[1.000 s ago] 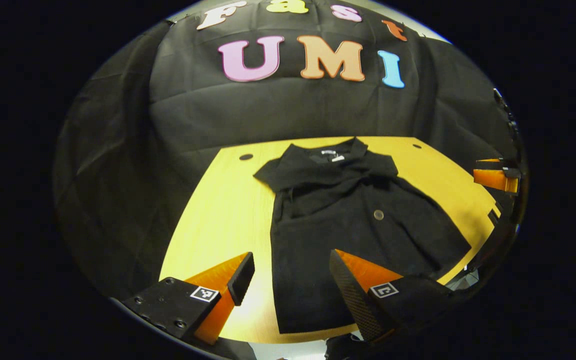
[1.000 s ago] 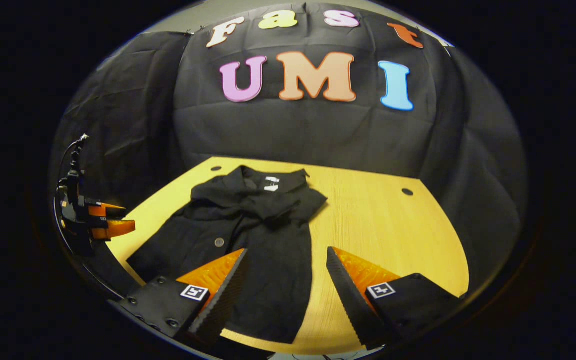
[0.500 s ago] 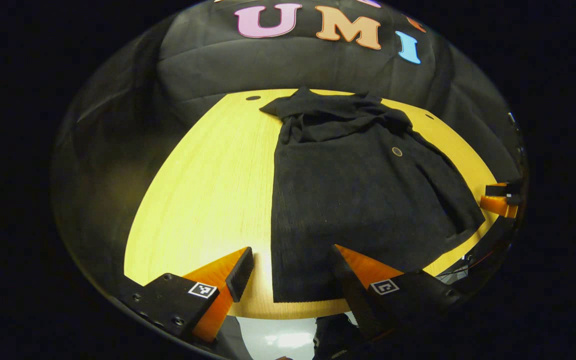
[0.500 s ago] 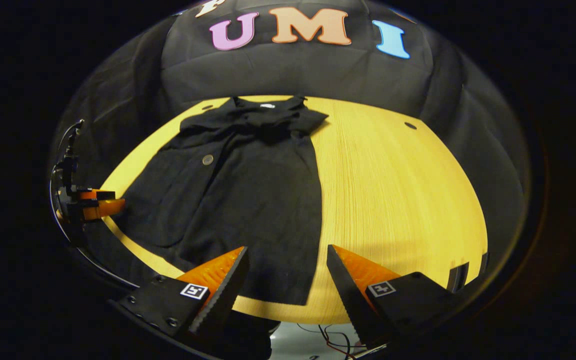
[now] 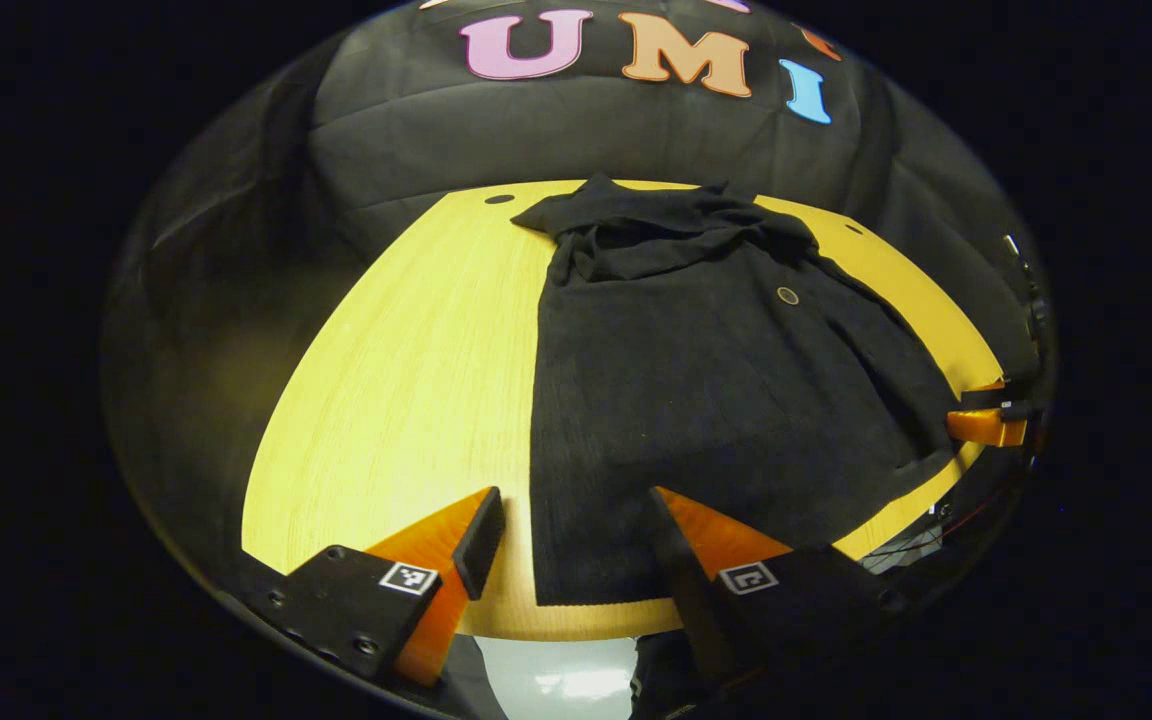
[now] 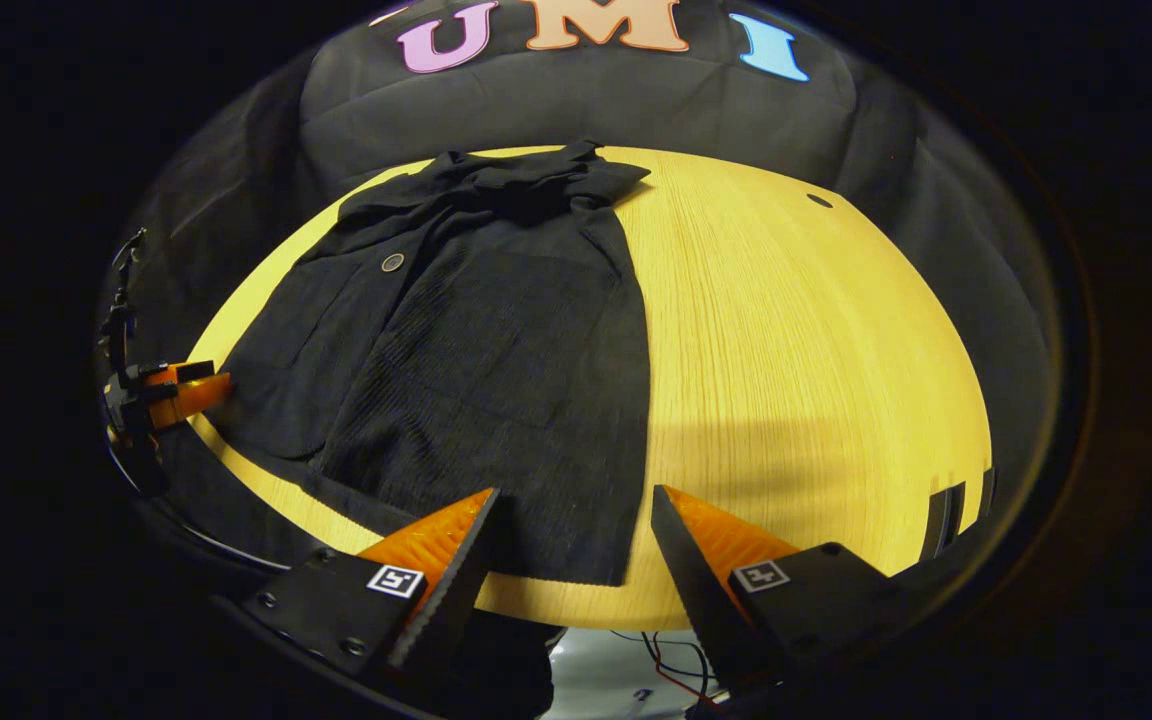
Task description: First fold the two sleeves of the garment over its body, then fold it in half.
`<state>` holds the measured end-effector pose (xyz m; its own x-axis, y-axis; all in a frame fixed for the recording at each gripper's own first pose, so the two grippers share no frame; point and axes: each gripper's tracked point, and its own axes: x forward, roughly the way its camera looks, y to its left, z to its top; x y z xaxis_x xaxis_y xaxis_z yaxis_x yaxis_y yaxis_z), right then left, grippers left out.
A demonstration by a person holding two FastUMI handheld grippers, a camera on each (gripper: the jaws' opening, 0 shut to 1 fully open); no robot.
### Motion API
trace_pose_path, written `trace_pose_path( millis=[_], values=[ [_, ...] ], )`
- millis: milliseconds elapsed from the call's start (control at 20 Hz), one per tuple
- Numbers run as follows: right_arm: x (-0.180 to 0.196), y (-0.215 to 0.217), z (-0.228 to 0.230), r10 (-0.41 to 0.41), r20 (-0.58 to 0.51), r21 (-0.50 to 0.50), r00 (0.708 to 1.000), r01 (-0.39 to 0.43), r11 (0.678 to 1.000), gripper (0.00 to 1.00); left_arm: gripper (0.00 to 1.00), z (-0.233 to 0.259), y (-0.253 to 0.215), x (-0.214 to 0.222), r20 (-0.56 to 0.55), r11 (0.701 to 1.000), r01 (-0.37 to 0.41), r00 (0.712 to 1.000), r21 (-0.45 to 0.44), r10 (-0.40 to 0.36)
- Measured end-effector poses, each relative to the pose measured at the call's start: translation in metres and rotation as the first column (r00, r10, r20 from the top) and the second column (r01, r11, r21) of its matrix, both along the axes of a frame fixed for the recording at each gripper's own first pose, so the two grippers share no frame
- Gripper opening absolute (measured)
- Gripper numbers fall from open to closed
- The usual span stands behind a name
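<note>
A black short-sleeved garment (image 5: 696, 380) lies flat on the yellow wooden table (image 5: 406, 380), collar at the far end, both sleeves bunched over the chest. In the right gripper view the garment (image 6: 496, 350) reaches the near table edge. My left gripper (image 5: 571, 535) hangs open above the hem's near left corner, with its fingers to either side of it. My right gripper (image 6: 571, 540) is open over the hem's near right corner. The right gripper (image 5: 986, 420) also appears at the far right in the left gripper view, and the left gripper (image 6: 176, 390) at the far left in the right gripper view.
The table (image 6: 796, 350) has bare wood on both sides of the garment and small round holes (image 6: 819, 200) near its far corners. A pale floor (image 5: 556, 680) and some cables (image 6: 666, 665) lie below the near edge. Black cloth walls the booth.
Both grippers have dropped and tipped down toward the table's near edge, so the hem now sits between each pair of fingers. The garment has not moved.
</note>
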<state>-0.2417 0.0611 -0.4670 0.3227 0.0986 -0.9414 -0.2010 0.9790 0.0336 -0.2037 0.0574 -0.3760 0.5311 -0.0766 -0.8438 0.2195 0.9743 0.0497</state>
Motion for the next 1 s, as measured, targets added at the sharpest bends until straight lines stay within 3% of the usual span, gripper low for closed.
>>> trace_pose_path(
  millis=[100, 150, 300, 350, 400, 550, 650, 850, 1000],
  values=[
    [-0.002, 0.009, -0.001, 0.034, -0.004, 0.010, 0.999, -0.034, 0.999, 0.87, 0.70, -0.002, -0.007, 0.001, 0.022, 1.000, 0.007, 1.000, -0.011, -0.007],
    [-0.002, 0.015, -0.001, 0.048, -0.004, 0.020, 0.999, -0.048, 0.999, 0.74, 0.59, -0.002, -0.011, 0.001, 0.032, 1.000, 0.006, 0.999, -0.030, -0.005],
    [-0.007, 0.029, -0.002, 0.064, -0.009, 0.052, 0.998, -0.064, 0.997, 0.28, 0.12, -0.006, -0.021, 0.006, 0.053, 0.994, -0.039, 0.998, -0.102, 0.045],
    [-0.008, 0.029, -0.003, 0.061, -0.021, 0.060, 0.998, -0.060, 0.996, 0.11, 0.04, -0.007, -0.021, 0.009, 0.043, 0.990, -0.065, 0.997, -0.123, 0.070],
    [-0.008, 0.028, 0.000, 0.054, -0.022, 0.071, 0.998, -0.052, 0.996, 0.05, 0.02, -0.008, -0.020, 0.007, 0.028, 0.986, -0.089, 0.995, -0.142, 0.094],
    [-0.003, 0.033, 0.005, 0.045, 0.034, 0.089, 0.998, -0.048, 0.995, 0.03, 0.00, -0.008, -0.019, 0.007, -0.016, 0.978, -0.131, 0.991, -0.164, 0.130],
    [0.003, 0.041, 0.023, 0.042, 0.085, 0.125, 0.995, -0.052, 0.991, 0.03, 0.00, -0.002, -0.017, 0.010, -0.008, 0.985, -0.107, 0.994, -0.133, 0.107],
    [0.042, 0.060, 0.075, 0.030, 0.234, 0.177, 0.972, -0.073, 0.982, 0.03, 0.00, 0.046, -0.027, 0.042, 0.110, 0.990, -0.022, 0.993, -0.142, 0.037],
    [0.071, 0.067, 0.119, 0.016, 0.356, 0.191, 0.934, -0.089, 0.978, 0.02, 0.00, 0.085, -0.033, 0.072, 0.207, 0.988, 0.033, 0.978, -0.150, -0.002]
  ],
)
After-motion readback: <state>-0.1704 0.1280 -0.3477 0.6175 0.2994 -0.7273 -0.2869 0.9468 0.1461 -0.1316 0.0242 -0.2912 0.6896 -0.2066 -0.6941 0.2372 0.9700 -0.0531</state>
